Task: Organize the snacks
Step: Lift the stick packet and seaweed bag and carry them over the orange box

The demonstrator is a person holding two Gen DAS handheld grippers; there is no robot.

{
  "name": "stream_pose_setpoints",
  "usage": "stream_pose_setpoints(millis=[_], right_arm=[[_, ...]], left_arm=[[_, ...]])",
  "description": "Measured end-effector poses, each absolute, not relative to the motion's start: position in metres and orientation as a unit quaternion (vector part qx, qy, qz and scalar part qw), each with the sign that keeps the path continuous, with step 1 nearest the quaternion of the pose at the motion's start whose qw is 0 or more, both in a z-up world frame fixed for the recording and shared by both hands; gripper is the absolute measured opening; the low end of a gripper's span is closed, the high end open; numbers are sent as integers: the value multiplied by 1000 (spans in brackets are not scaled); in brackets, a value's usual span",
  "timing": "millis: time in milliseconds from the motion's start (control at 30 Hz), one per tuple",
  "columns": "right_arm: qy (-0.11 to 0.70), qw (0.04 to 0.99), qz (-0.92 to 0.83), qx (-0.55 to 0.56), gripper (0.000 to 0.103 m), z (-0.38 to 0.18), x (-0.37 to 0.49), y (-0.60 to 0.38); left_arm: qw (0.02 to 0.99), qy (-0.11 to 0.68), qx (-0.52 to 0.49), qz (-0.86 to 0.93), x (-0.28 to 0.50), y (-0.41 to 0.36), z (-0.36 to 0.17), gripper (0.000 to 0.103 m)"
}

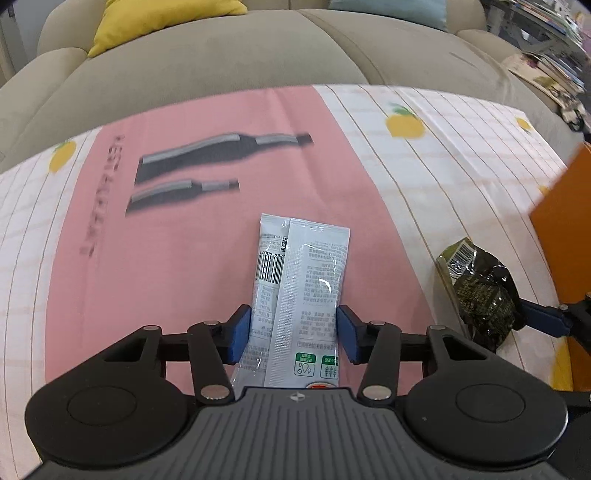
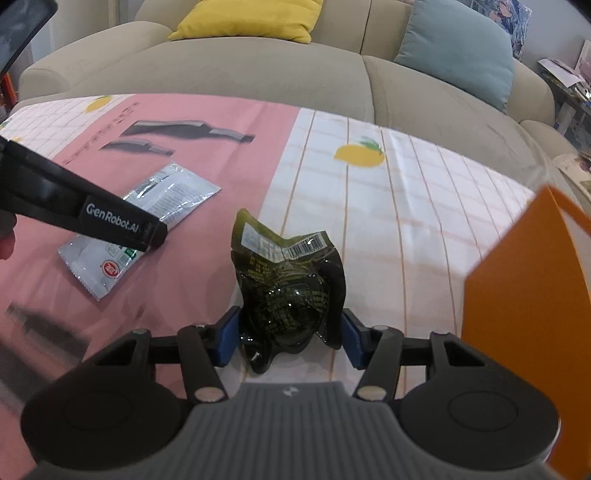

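Silver foil covered the long snack packet (image 1: pixel 295 295) that lay in the lower centre of the left wrist view, on the pink part of the cloth (image 1: pixel 110 258) over the bench. The left gripper (image 1: pixel 293 332) had its two blue pads on both long edges of this packet, so it was pinching the packet. In the right wrist view, the dark green snack bag (image 2: pixel 284 291) sat in the lower centre, on the white checked part of the cloth near the pink border. The right gripper (image 2: pixel 290 332) was closed around the lower part of this bag, with both blue pads against its sides. The same green bag appeared at the right edge of the left wrist view, just beside the silver packet. An orange box (image 2: pixel 528 314) stood at the right side of the frame, near the green bag but apart from it. Behind the bench, in the upper part of both views, was a beige sofa (image 2: pixel 221 66) with a yellow cushion (image 2: pixel 251 18) and a blue-green cushion (image 2: pixel 458 51).
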State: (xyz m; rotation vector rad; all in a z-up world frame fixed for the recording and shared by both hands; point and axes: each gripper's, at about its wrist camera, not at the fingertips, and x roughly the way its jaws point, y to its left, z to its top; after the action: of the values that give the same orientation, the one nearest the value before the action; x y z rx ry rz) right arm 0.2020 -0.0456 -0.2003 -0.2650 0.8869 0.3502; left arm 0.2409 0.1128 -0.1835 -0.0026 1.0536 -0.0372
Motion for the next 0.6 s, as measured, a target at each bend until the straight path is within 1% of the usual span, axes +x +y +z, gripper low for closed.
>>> stream_pose_setpoints(millis=[133,233,267,300,333,367,400,533,600], right_arm=[[426,880,168,-122,55,-201,174,-55],[424,882,170,-118,58,-203,160,-60],[420,883,173,-119,59,-204,157,-61],[415,884,176,-122,61,-205,155,-61],[408,886,179,-128,64,-206,152,-61],[400,889,182,-133,70,-206,150,-61],[389,892,185,-136,74,-206,148,-62],[367,895,210,-140,75,-209,152,-64],[369,893,218,-140,71,-214,155,-65]], left_arm=[[863,503,6,-36,210,105,-183,56],[867,497,14,-42,196,100,-184,58],[870,491,20,-45,192,99,-186,62],[872,487,28,-46,190,98,-187,66],[874,482,39,-47,188,96,-189,68],[877,476,45,-49,186,95,-189,71],[878,474,48,-53,184,95,-190,75],[887,456,43,-59,180,96,-195,83],[890,449,42,-63,180,96,-196,85]])
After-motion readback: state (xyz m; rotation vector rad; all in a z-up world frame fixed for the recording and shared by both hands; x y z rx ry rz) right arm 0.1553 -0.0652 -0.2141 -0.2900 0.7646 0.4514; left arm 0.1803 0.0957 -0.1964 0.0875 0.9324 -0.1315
